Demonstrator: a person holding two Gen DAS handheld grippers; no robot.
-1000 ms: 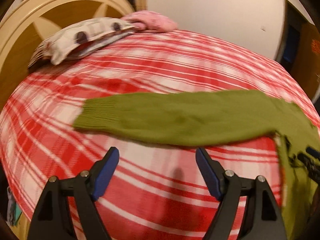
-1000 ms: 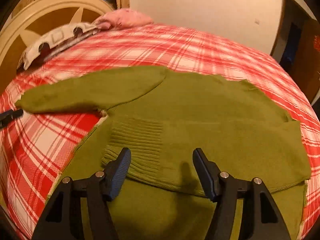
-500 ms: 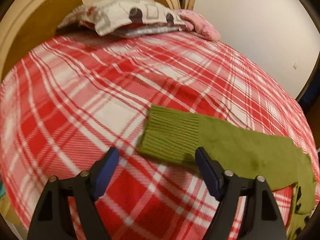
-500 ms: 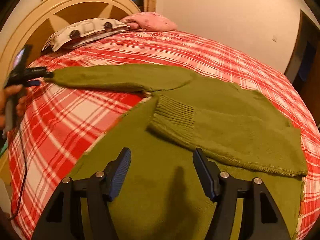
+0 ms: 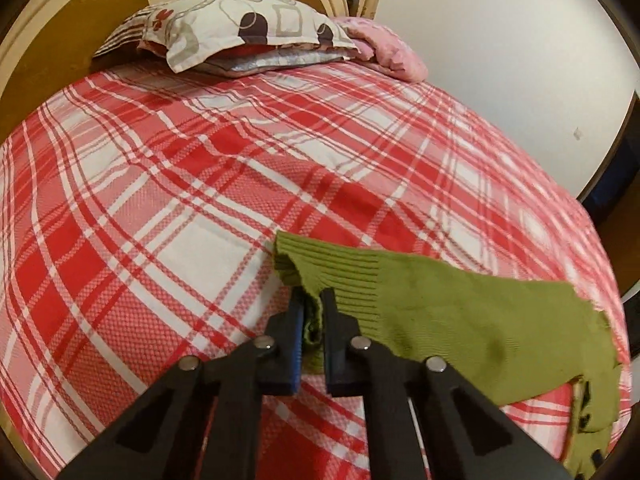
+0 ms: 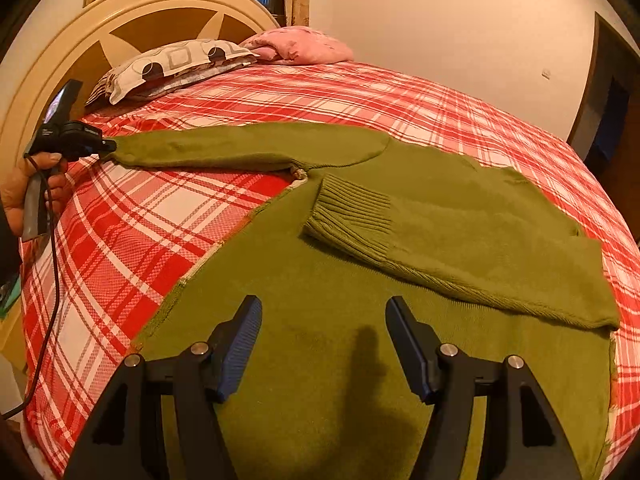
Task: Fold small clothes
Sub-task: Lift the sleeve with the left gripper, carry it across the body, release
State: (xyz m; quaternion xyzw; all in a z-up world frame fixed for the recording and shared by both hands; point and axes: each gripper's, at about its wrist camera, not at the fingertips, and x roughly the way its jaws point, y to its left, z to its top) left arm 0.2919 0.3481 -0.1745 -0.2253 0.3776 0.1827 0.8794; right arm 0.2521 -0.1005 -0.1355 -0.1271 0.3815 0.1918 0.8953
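Observation:
A green knit sweater (image 6: 360,288) lies flat on the red plaid bed (image 6: 132,240). Its right sleeve (image 6: 460,248) is folded across the body, ribbed cuff toward the middle. Its left sleeve (image 6: 248,148) stretches out to the left over the bedspread. My left gripper (image 5: 313,312) is shut on that sleeve's ribbed cuff (image 5: 320,268); it also shows in the right wrist view (image 6: 108,146), held in a hand. My right gripper (image 6: 322,340) is open and empty, hovering over the lower body of the sweater.
A patterned pillow (image 5: 240,36) and a pink cloth (image 5: 388,48) lie at the head of the bed against a cream and brown headboard (image 6: 132,36). A cable (image 6: 52,280) hangs from the left gripper over the bed's left edge. A dark doorway (image 6: 608,112) stands at right.
My left gripper moved onto the sleeve cuff and shut on it. My right gripper pulled back a little from the folded sleeve and stayed open.

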